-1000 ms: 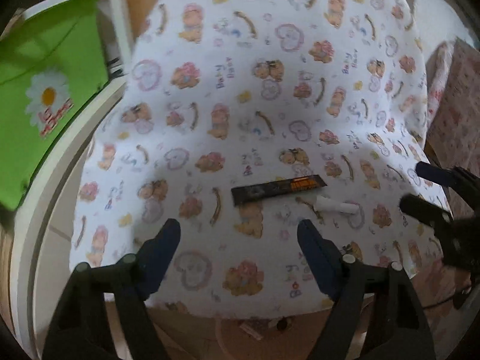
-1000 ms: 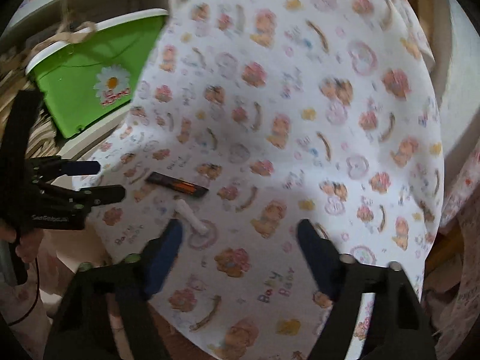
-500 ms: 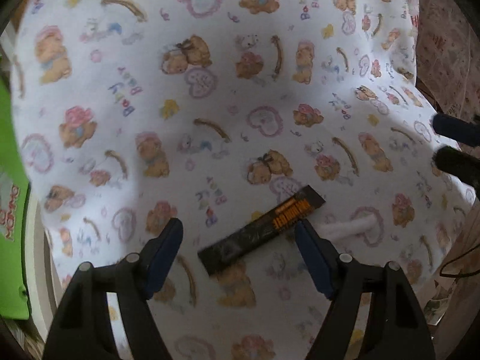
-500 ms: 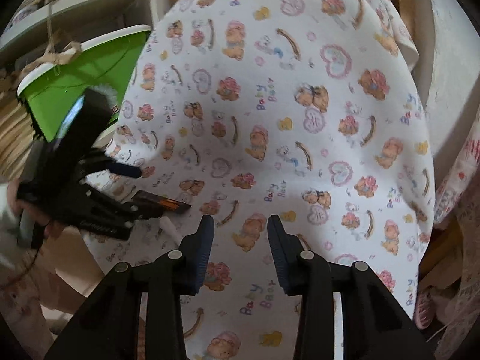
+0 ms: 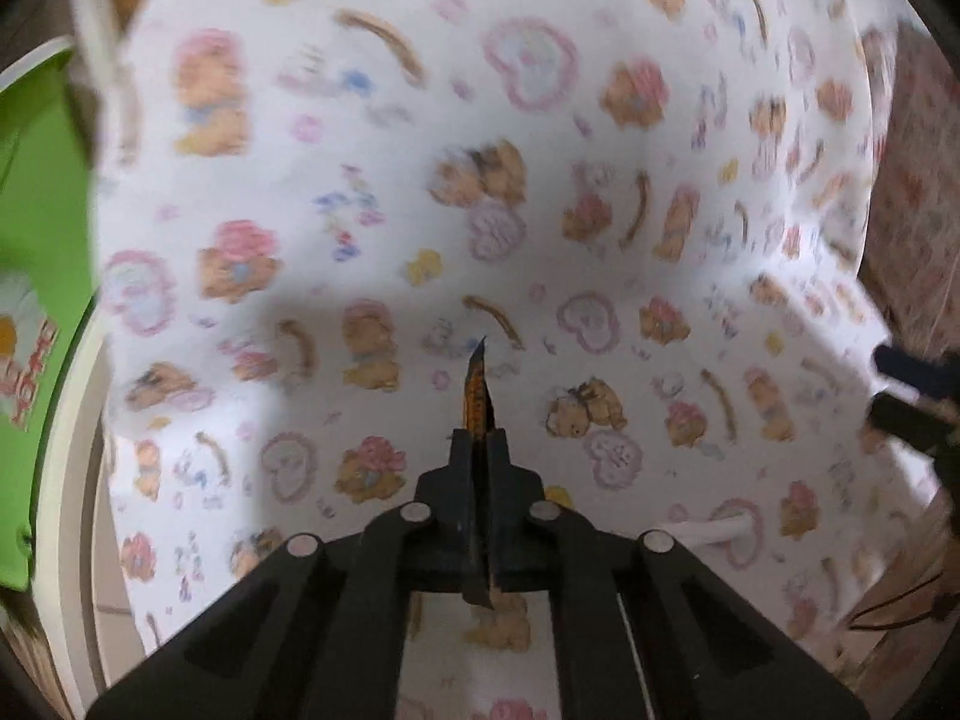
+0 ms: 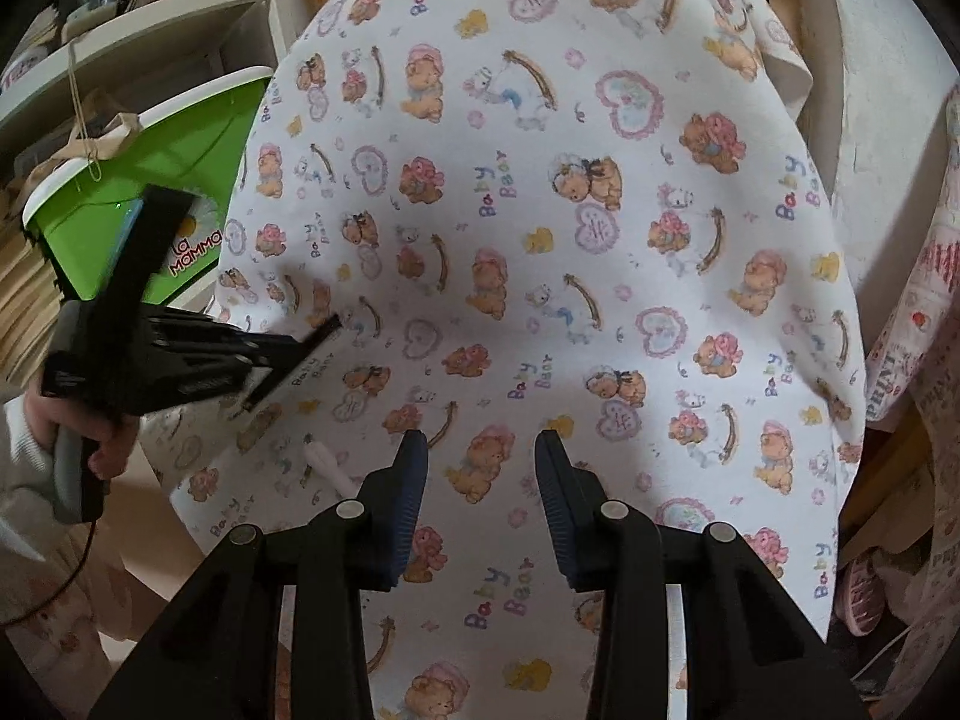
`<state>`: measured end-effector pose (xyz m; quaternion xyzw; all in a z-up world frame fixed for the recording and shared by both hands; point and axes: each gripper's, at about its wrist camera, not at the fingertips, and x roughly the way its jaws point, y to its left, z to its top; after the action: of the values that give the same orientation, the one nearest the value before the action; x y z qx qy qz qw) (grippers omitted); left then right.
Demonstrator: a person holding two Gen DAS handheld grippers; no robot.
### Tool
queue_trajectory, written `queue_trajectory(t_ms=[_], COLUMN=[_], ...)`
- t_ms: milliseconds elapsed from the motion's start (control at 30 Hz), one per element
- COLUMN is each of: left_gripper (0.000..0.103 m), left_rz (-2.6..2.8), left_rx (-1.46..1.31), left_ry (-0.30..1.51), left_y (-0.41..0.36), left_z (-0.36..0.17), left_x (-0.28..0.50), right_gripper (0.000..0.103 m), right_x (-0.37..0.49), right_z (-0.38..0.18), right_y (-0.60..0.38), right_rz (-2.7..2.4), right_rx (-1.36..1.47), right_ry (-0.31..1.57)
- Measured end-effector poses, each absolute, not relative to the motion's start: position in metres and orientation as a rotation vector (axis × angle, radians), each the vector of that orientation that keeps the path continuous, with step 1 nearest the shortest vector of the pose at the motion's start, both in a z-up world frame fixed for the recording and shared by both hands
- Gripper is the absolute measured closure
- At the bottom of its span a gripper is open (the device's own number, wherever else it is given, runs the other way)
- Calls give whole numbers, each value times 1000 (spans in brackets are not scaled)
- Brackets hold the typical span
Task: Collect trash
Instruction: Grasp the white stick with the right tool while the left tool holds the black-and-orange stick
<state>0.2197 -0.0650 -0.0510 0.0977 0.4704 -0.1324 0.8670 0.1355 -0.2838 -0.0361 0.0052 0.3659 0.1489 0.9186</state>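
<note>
My left gripper (image 5: 480, 438) is shut on a thin black and orange wrapper (image 5: 477, 387) and holds it edge-on above the bear-print cloth (image 5: 540, 150). In the right wrist view the same gripper (image 6: 273, 357) holds the wrapper (image 6: 300, 354) at the left. A small white rolled paper scrap (image 6: 327, 462) lies on the cloth just left of my right gripper (image 6: 480, 450), which is open and empty above the cloth. The scrap also shows in the left wrist view (image 5: 714, 531).
A green bin with a daisy label (image 6: 150, 180) stands left of the cloth-covered surface, also in the left wrist view (image 5: 36, 240). White shelves (image 6: 138, 30) with clutter stand behind it. A printed fabric (image 6: 924, 360) hangs at the right.
My left gripper closed on the black wrapper and lifted it off the cloth. My right gripper moved little and its jaws stand slightly wider than half a second ago.
</note>
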Motion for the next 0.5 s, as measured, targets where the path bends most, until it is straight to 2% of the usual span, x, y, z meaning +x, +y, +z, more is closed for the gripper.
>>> queue_trajectory(t_ms=[300,500], left_gripper=[100,100], left_rz=[-226,-191], left_rx=[22,-40], left_ry=[868,822], left_y=[-18,-7], left_z=[-4,-7], left_x=[163,131], right_gripper=[62,62], right_x=[131,135], right_z=[-39,-51], right_y=[-252,-220], right_rz=[486,532], right_rx=[-38,-102], right_ry=[809,843])
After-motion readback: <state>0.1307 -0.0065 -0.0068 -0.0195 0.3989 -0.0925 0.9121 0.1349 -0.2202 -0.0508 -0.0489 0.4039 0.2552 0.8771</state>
